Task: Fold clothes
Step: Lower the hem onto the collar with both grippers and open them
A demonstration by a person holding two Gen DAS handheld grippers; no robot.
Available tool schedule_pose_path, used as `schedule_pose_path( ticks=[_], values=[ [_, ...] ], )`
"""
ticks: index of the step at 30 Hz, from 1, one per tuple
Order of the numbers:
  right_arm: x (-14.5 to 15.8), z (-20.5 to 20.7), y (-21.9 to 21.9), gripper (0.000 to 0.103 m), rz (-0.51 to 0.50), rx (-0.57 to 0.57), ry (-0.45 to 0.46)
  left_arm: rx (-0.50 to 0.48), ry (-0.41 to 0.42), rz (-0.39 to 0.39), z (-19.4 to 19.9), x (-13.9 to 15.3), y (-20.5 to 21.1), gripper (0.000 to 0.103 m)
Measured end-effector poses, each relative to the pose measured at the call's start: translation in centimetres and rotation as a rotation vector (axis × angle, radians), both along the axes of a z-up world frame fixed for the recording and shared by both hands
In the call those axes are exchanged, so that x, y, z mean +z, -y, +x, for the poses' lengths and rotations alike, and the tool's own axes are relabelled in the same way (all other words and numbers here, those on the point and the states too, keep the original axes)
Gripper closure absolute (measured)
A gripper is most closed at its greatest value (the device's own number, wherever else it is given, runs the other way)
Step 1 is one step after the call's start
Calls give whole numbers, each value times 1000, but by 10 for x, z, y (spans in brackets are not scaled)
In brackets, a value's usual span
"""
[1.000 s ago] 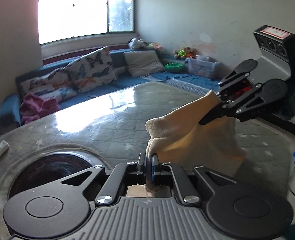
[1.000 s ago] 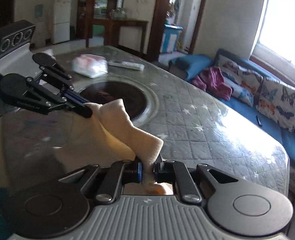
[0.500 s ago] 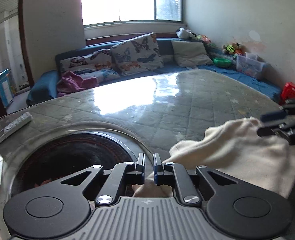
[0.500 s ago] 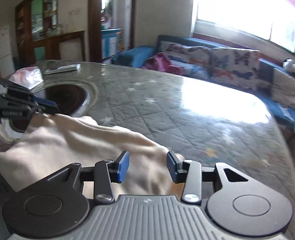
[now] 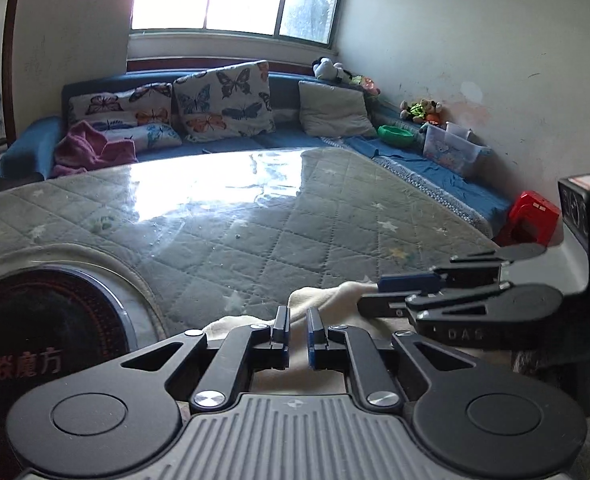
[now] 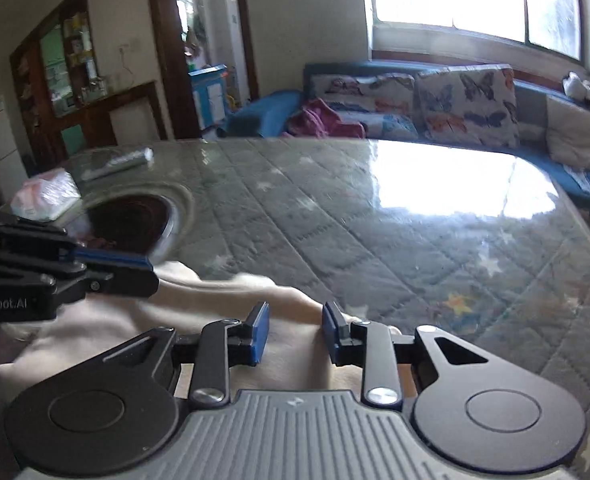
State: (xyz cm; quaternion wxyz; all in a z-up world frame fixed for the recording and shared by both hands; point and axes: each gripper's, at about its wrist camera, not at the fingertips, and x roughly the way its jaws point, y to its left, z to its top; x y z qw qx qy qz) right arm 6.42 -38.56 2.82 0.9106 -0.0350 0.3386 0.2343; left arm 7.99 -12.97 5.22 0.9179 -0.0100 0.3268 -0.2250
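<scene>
A cream fleece garment [image 6: 107, 320] lies bunched on the near edge of the quilted table [image 6: 375, 232]. It also shows in the left wrist view [image 5: 327, 300]. My left gripper [image 5: 297, 334] hovers just above its near edge, jaws slightly apart with nothing between them. My right gripper [image 6: 294, 330] is open over the garment's right end and holds nothing. Each gripper shows from the side in the other's view: the right one [image 5: 411, 286] and the left one [image 6: 135, 270].
A round dark inset [image 5: 35, 320] sits in the table at the left. A white plastic bag [image 6: 47, 196] and a remote [image 6: 119, 162] lie at the far left. A blue sofa [image 5: 215, 120] with butterfly cushions runs behind the table.
Both grippers held the garment up one second ago. They have lowered it onto the table and let go. The two grippers now sit closer together.
</scene>
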Motion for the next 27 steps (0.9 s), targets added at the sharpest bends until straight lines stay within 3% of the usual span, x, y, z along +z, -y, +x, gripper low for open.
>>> schedule_pose_path(
  ticks=[4,10,18,23,27],
  values=[
    [-4,-5,1,81,-37,-16,22,19,-57,14,19,-18,4,93],
    [-5,-24,8,81,-78,-53,43,-4,-66,2,17,-26,13,93],
    [6,-47,22,81,-82,-99,27,-55,9,-18,-10,-13,19,90],
    [18,-47,6,81,-47,-51,55,-42,61,4,-38,1,5,90],
    [9,-44,-14,81,-52,4,47,-16,37,25,-52,-7,-9,90]
  ],
)
